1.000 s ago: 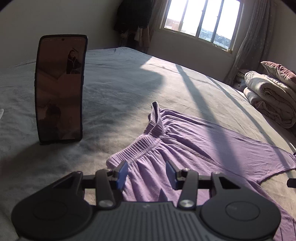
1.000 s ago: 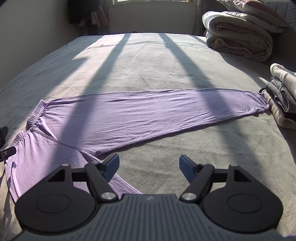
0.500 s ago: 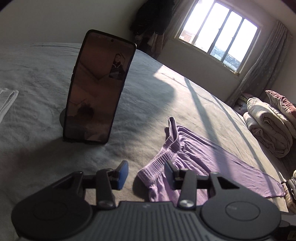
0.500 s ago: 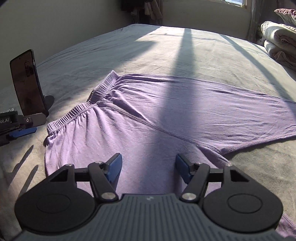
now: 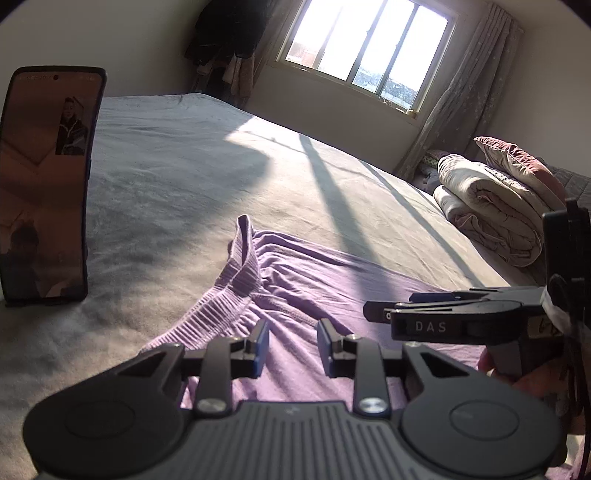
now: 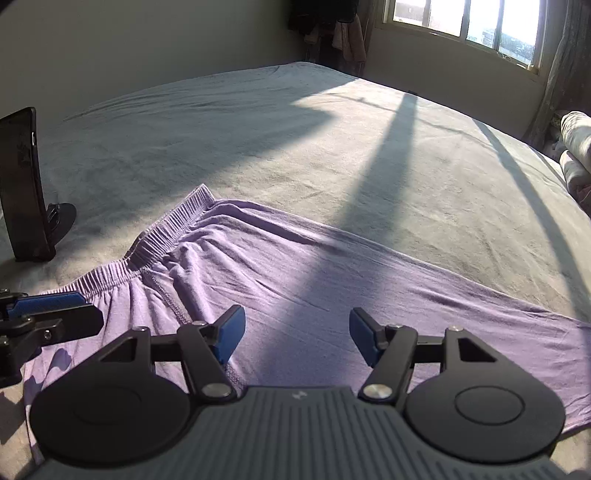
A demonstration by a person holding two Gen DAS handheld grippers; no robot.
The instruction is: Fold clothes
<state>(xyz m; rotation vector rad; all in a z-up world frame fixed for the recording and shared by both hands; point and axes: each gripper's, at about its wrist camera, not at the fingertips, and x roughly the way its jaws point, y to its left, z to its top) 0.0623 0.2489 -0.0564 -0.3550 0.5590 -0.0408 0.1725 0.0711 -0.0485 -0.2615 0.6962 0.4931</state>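
Observation:
Purple trousers point(image 5: 303, 284) point(image 6: 295, 273) lie flat on the grey bed, their ribbed waistband point(image 5: 236, 280) point(image 6: 166, 236) toward the left and one leg stretching off to the right. My left gripper point(image 5: 291, 345) hovers open just over the cloth below the waistband, nothing between its blue pads. My right gripper point(image 6: 295, 338) stands open wider, low over the trousers' seat. In the left wrist view the right gripper point(image 5: 373, 312) comes in from the right, side-on. In the right wrist view the left gripper's fingers point(image 6: 48, 302) show at the left edge.
A phone point(image 5: 48, 184) point(image 6: 22, 184) stands upright on a round stand left of the waistband. Folded quilts and a pillow point(image 5: 495, 206) are piled at the bed's right side. A window point(image 5: 365, 48) and dark hanging clothes point(image 5: 225, 33) are at the far wall.
Both grippers have swung toward the waistband end of the trousers and closer together. The right gripper, earlier near the trouser leg, is now over the seat. Both stay open.

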